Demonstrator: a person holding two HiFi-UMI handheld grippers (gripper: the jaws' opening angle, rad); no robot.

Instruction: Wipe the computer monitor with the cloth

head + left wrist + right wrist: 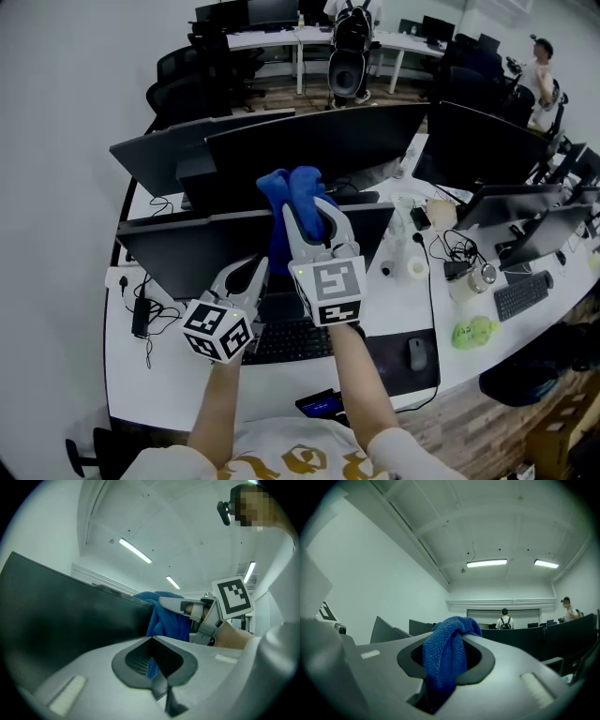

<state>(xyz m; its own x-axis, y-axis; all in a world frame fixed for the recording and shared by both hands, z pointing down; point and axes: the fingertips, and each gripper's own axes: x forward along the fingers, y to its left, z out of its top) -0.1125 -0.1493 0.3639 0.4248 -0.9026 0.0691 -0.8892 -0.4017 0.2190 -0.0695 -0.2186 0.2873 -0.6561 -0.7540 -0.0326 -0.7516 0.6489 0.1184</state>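
The blue terry cloth (289, 192) hangs over the top edge of the nearest black flat computer monitor (206, 258), bunched above the edge and trailing down the screen side. The right hand-held gripper (314, 212) has its jaws clamped on the cloth's upper bunch. The right gripper view shows the cloth (443, 667) filling the opening between the closed jaws of the hand-held gripper (452, 639) and drooping over them, a detail the head view only hints at.

The left hand-held gripper (248, 277) sits lower, just beside the cloth's hanging end, in front of the screen. In the left gripper view its own jaws (151, 641) are drawn together; a sliver of blue shows through their opening, though whether it is pinched there cannot be told. That view also shows the monitor (56, 620) edge-on at the left, with the cloth (168, 620) and the right hand-held gripper (185, 606) above it.

Only the head view shows the white table (178, 384), the black keyboard (291, 342) and the dark mouse (417, 353). A person with a backpack (505, 619) stands far off, seen in the right gripper view and the head view (350, 47).
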